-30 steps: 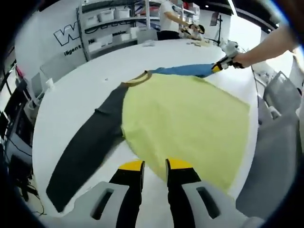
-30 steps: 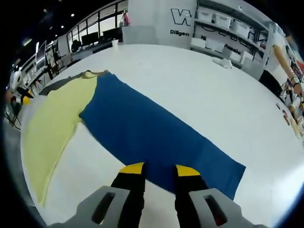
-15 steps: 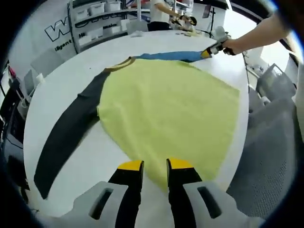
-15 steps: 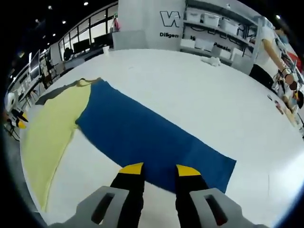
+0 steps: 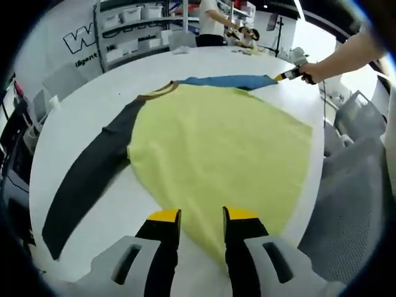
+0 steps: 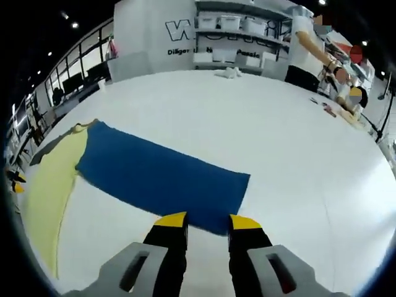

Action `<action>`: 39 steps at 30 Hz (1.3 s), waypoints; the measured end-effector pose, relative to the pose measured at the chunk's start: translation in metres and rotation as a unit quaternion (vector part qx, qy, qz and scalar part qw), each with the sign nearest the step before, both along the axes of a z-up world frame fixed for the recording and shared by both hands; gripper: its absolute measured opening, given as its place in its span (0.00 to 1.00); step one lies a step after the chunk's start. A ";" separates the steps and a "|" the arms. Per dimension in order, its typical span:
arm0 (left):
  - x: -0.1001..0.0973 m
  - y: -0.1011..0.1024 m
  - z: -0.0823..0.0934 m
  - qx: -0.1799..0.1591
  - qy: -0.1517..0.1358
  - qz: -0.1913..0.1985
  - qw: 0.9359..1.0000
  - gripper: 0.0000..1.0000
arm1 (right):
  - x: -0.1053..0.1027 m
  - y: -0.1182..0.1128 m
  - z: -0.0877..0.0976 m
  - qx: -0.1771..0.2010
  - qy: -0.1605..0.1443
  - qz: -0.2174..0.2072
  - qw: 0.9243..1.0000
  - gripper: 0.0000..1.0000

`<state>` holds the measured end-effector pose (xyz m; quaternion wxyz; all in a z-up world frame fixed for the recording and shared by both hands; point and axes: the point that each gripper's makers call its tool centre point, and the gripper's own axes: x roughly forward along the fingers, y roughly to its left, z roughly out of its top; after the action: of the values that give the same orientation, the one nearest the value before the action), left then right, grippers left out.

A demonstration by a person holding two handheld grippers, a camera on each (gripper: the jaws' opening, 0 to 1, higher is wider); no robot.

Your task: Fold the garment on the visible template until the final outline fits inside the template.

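Observation:
A long-sleeved shirt lies flat on the round white table (image 5: pixel 80 105). It has a pale yellow body (image 5: pixel 223 148), a dark grey sleeve (image 5: pixel 93 173) trailing to the left and a blue sleeve (image 5: pixel 223 81) at the far side. My left gripper (image 5: pixel 202 216) is open just above the yellow hem, and the cloth's near edge runs between its jaws. My right gripper (image 6: pixel 208 220) is open over the near edge of the blue sleeve (image 6: pixel 154 179), close to its cuff end. In the left gripper view a hand holds the right gripper (image 5: pixel 281 77) at that cuff.
Grey chairs (image 5: pixel 356 161) stand beyond the table's right edge. Shelves with white bins (image 6: pixel 229 31) line the back wall. A person (image 6: pixel 303 52) works at another table behind. Bare white tabletop (image 6: pixel 297 161) stretches past the blue sleeve.
My left jaws stand a little wider apart than before, over the same hem. The right gripper view has shifted along the blue sleeve toward its cuff. The shirt lies as it did.

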<state>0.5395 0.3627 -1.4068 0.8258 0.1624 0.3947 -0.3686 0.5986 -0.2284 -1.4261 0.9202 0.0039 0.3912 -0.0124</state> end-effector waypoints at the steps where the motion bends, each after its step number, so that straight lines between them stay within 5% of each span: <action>1: 0.000 0.000 0.000 0.000 0.000 0.000 1.000 0.32 | -0.003 -0.003 -0.002 0.003 0.003 -0.008 1.000 0.19; 15: 0.000 -0.002 0.005 -0.001 -0.004 0.003 1.000 0.30 | -0.004 -0.002 -0.010 0.037 0.012 -0.038 0.999 0.14; 25: 0.000 -0.001 0.005 0.001 -0.004 0.010 1.000 0.28 | -0.002 -0.005 -0.008 0.013 0.015 -0.025 0.999 0.00; 33: 0.000 -0.001 0.003 -0.002 -0.004 0.012 1.000 0.28 | -0.007 -0.007 -0.005 0.010 0.013 -0.036 0.999 0.00; 39: 0.000 0.000 0.004 -0.005 -0.006 0.013 1.000 0.28 | 0.004 -0.009 0.011 -0.006 -0.019 -0.043 0.999 0.00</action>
<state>0.5392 0.3624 -1.4029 0.8336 0.1554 0.3905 -0.3584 0.6025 -0.2373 -1.4146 0.9262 0.0153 0.3727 -0.0544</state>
